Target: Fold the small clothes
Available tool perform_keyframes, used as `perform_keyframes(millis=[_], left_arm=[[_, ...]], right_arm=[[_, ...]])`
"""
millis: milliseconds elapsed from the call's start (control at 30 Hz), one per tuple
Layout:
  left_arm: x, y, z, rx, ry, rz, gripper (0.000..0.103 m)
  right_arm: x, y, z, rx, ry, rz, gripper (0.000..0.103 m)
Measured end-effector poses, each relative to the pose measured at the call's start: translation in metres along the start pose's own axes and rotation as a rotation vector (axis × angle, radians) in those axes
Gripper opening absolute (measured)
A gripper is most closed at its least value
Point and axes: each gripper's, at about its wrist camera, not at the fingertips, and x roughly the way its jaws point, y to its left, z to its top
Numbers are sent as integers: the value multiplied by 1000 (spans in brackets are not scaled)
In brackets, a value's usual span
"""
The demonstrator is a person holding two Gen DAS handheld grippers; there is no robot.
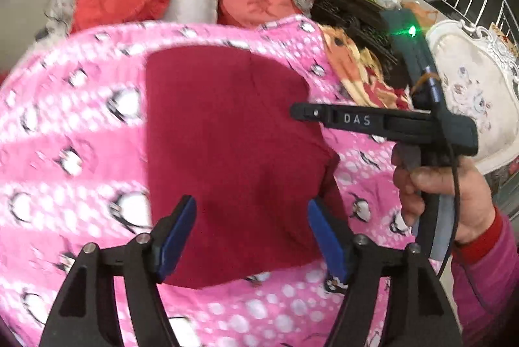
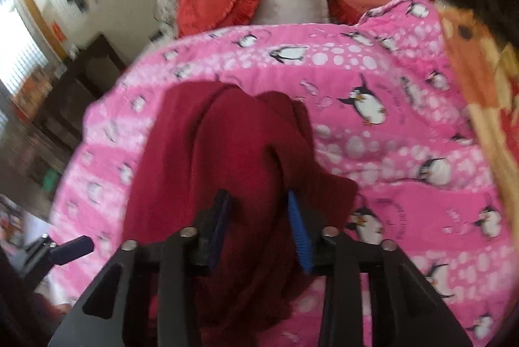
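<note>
On the bed's pink blanket point(image 1: 65, 126): left gripper point(image 1: 251, 236) jaws released over maroon garment point(image 1: 227, 136); right gripper point(image 2: 259, 227) grasping its fold. Lower flat, then release.

The pink penguin blanket point(image 1: 81, 132) is smeared with motion blur in the left wrist view, its penguins mere blobs, and it runs off the lower and left edges. In the right wrist view the dark red garment point(image 2: 227, 158) bunches between the blue pads point(image 2: 300, 233) of the right hand-held gripper point(image 2: 259, 230); whether they pinch it cannot be told, and the cloth's near end drops behind the black frame. Left of the blanket there, the room's furniture is too blurred to name. The sleeve point(image 1: 486, 275) right of the blanket is cut by the frame.
</note>
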Motion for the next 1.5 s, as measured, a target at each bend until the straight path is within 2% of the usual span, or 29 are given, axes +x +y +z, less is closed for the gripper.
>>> perform_keyframes(millis=[100, 167, 233, 300, 367, 400, 433, 500, 567, 600, 633, 800, 1000, 1100, 1333, 1500], left_arm=[[24, -9, -10, 43, 55, 15, 75], [32, -9, -14, 50, 71, 32, 75], [27, -7, -15, 45, 58, 33, 75], [22, -5, -13, 36, 58, 33, 74], [8, -1, -14, 41, 31, 42, 75], [3, 0, -15, 49, 20, 59, 75], [-1, 2, -17, 61, 10, 78, 75], [-7, 6, -19, 70, 0, 107, 75], [-11, 12, -24, 69, 1, 134, 75], [-12, 15, -25, 64, 3, 141, 75], [-15, 19, -27, 56, 0, 147, 75], [-12, 35, -30, -1, 0, 158, 75], [-4, 41, -28, -51, 9, 159, 75], [-8, 40, -24, -43, -10, 173, 75], [-4, 40, -7, -55, -39, 204, 75], [10, 39, 0, -41, -35, 235, 75]], right_arm=[[-1, -5, -13, -12, -1, -62, 5], [0, -15, -21, 16, 12, -56, 5], [-11, -23, -27, 80, 0, 2, 5], [-35, -24, -36, 123, -48, 111, 7], [-52, -16, -44, 111, -84, 167, 12], [-58, -8, -50, 93, -91, 184, 19], [-58, -1, -53, 80, -82, 191, 22], [-50, 15, -58, 48, -37, 210, 23], [-39, 25, -59, 20, -13, 183, 21], [-35, 28, -60, 11, -8, 142, 1], [-32, 30, -62, 2, -6, 105, 0], [-53, 26, -76, -11, -63, 83, 0], [-21, 9, -94, 24, 31, 15, 0], [-39, 15, -97, 27, -24, 27, 0], [-81, 24, -79, 49, -144, 59, 6], [-61, 40, -61, 10, -126, 48, 6]])
